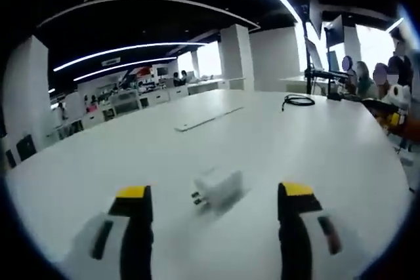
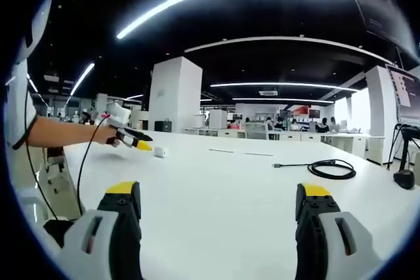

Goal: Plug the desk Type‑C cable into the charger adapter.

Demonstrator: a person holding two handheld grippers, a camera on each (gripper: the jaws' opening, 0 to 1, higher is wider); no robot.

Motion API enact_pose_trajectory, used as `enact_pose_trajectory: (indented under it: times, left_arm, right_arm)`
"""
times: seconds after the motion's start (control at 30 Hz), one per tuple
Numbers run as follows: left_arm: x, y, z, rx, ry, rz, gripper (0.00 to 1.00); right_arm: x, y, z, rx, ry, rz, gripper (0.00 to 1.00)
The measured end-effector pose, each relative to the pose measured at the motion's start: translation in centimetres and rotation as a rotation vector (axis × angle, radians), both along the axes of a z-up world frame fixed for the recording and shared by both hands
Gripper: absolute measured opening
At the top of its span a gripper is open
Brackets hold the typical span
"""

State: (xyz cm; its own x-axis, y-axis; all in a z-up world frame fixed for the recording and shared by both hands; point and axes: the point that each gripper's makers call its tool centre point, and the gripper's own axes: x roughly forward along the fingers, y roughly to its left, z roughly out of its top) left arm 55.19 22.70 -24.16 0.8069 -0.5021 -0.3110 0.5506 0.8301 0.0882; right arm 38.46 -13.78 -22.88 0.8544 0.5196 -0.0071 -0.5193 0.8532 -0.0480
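On white table (image 1: 328, 149): charger adapter (image 1: 218, 189) between open left jaws; right jaws open; cable (image 2: 328, 168) apart.

Count on the white worktop (image 2: 216, 208)

One white charger adapter (image 1: 220, 189), one coiled black Type-C cable (image 2: 328, 168), and one flat white strip (image 1: 207, 120) lying beyond the adapter. Two hand-held grippers: the left hand-held gripper (image 1: 215, 206) with jaws apart either side of the adapter, the right hand-held gripper (image 2: 220, 204) likewise spread.
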Motion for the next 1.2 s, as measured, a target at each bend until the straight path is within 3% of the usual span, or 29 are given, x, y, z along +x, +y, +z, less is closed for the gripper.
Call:
enact_pose_trajectory:
  times: [0.2, 0.43, 0.53, 0.73, 0.97, 1.07, 1.2]
  left_arm:
    - [1.0, 0.1, 0.0, 0.01, -0.025, -0.062, 0.61]
    - [1.8, -0.3, -0.5, 0.072, -0.011, -0.116, 0.54]
    - [1.8, -0.4, -1.2, 0.155, 0.02, -0.157, 0.53]
    - [2.8, -0.3, -0.8, 0.165, 0.03, -0.198, 0.45]
    - [2.6, -1.4, -1.8, 0.221, 0.075, -0.266, 0.39]
    - [3.5, -0.8, -2.0, 0.237, 0.078, -0.273, 0.37]
    - [2.6, -1.8, -2.0, 0.278, 0.1, -0.299, 0.34]
  right_arm:
    - [0.1, 0.2, -0.3, 0.002, 0.006, 0.005, 1.0]
    - [-0.2, 0.7, -0.1, 0.001, 0.009, 0.01, 1.0]
    - [-0.2, 0.9, -0.1, -0.002, 0.01, 0.012, 1.0]
    - [-0.3, 1.0, -0.1, 0.0, 0.013, 0.011, 0.99]
    - [-0.2, 0.7, -0.4, 0.001, 0.016, 0.015, 0.99]
    - [-0.2, 0.7, -0.3, 0.003, 0.015, 0.016, 0.99]
    - [-0.1, 0.6, -0.4, 0.002, 0.016, 0.015, 0.99]
